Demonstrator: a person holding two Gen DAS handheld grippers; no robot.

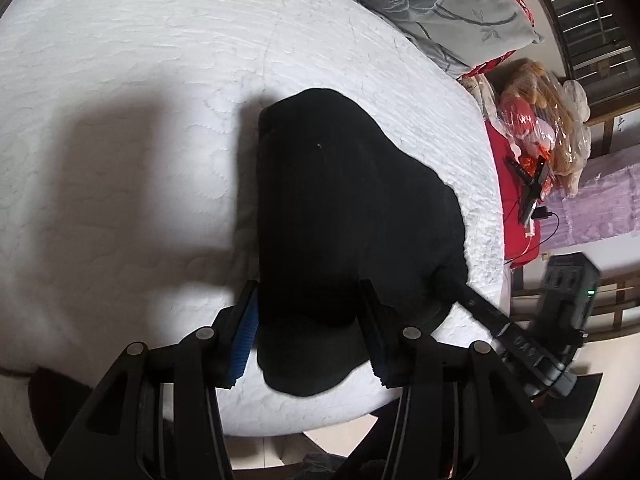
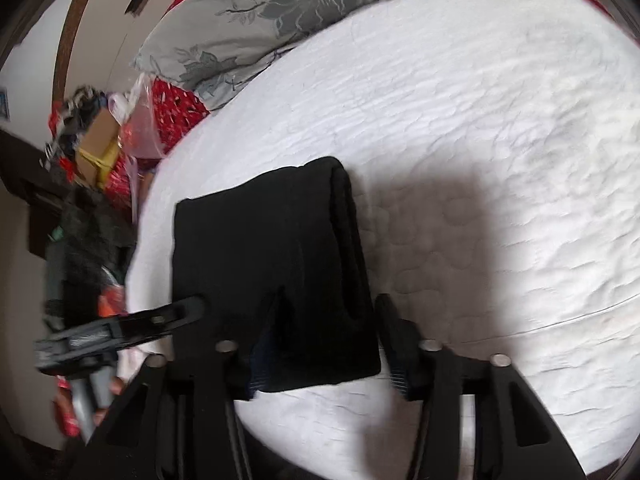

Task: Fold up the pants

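My left gripper (image 1: 308, 328) and right gripper (image 2: 320, 340), both spread apart, straddle folded pants (image 2: 272, 264) on the bed (image 2: 480, 120); careless closing could snag and unfold layers

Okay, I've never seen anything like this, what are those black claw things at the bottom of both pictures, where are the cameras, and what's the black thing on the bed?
Those claws are hand-held grippers, one in each of a person's hands; no robot arm is involved. Each carries a wide-angle camera looking along its two fingers. One picture comes from the left gripper, the other from the right gripper. The black thing is a pair of black pants, already folded into a compact bundle on a white quilted mattress. Both grippers are open, their fingers straddling the bundle's near end. A grey flowered pillow lies behind.
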